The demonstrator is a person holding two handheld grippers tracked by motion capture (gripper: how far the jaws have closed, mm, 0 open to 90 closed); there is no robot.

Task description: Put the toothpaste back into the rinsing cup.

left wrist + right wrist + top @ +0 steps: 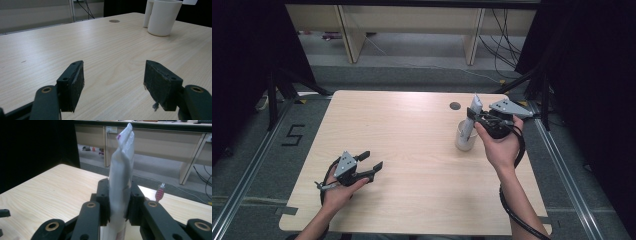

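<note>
A white squeeze tube point(121, 170) stands upright with its crimped end on top, and my right gripper point(119, 203) is shut on its middle. From above, the tube point(473, 112) leans over a white cup point(464, 141) at the table's right side, with the right gripper point(477, 119) beside it. In the left gripper view the tube's lower part point(148, 13) shows just left of the cup point(163, 17); I cannot tell whether it is inside. My left gripper point(373, 160) rests near the front left, open and holding nothing point(113, 75).
A pink-bristled toothbrush head point(160, 192) pokes up behind my right jaw. The wooden table point(412, 130) has a round cable hole point(455, 105) near its far edge. Desk legs and cables stand on the floor beyond; dark curtains flank both sides.
</note>
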